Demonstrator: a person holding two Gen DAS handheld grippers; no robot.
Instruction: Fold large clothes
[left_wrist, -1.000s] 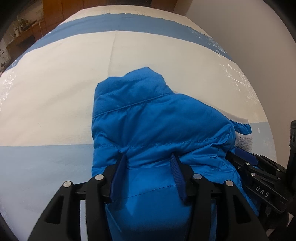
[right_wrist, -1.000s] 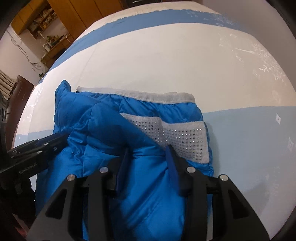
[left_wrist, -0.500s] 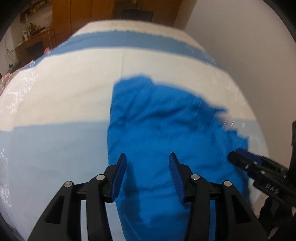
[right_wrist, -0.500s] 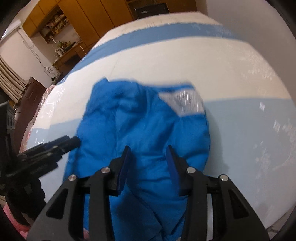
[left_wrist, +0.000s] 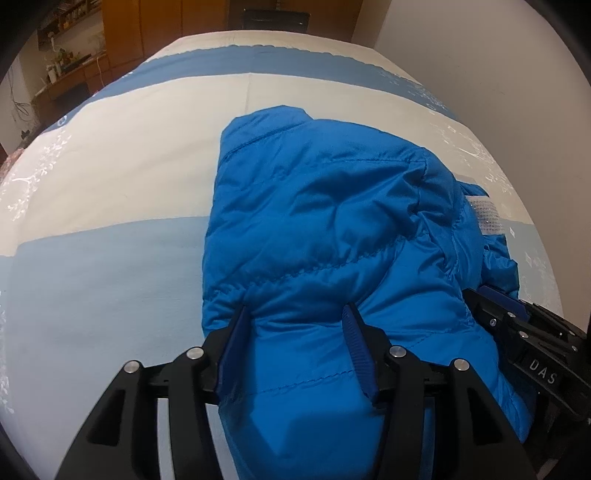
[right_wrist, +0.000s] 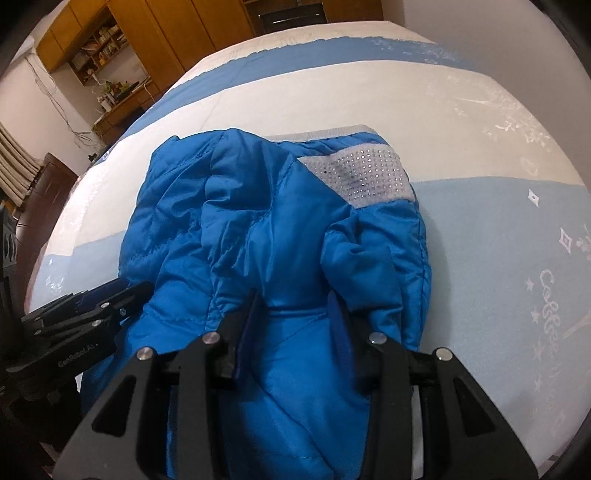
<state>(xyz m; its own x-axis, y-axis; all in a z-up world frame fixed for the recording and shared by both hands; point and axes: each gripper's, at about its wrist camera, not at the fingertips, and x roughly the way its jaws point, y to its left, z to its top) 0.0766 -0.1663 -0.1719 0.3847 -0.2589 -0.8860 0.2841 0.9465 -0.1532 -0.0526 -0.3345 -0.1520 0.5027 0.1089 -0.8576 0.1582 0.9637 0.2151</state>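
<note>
— Both grippers have slid toward the near side of the bed since a second ago, and the blue puffer jacket (left_wrist: 332, 236) has come along with them; it now lies further onto the pale blue band of the bedspread (left_wrist: 110, 266) than it did.

— And half a second back the whole jacket was a blur. Sharp again now. How's the left gripper (left_wrist: 295, 314) looking?

— Its jaws have just been opening a touch, yet the quilted fabric bulges up between them and both blue pads (left_wrist: 356, 350) press into the padding. That's a pinch on a thick fold at the jacket's near edge.

— The right gripper (right_wrist: 293, 299)?

— Same story on the other side: jaws have just been closing a little, and a bunched fold sits squeezed between them. From the left wrist view it pokes in at the lower right, against the jacket's edge.

— Where's the garment overall?

— Folded into a compact bundle on the bed, straddling the cream stripe and the pale blue one. A grey studded panel (right_wrist: 365, 173) shows at its far right corner, with grey ribbed trim (right_wrist: 325, 133) running along the far edge.

— Surroundings?

— Wooden cupboards (right_wrist: 173, 33) and a cluttered desk (right_wrist: 122, 99) beyond the far end of the bed, plain wall (left_wrist: 480, 55) to the right.
</note>
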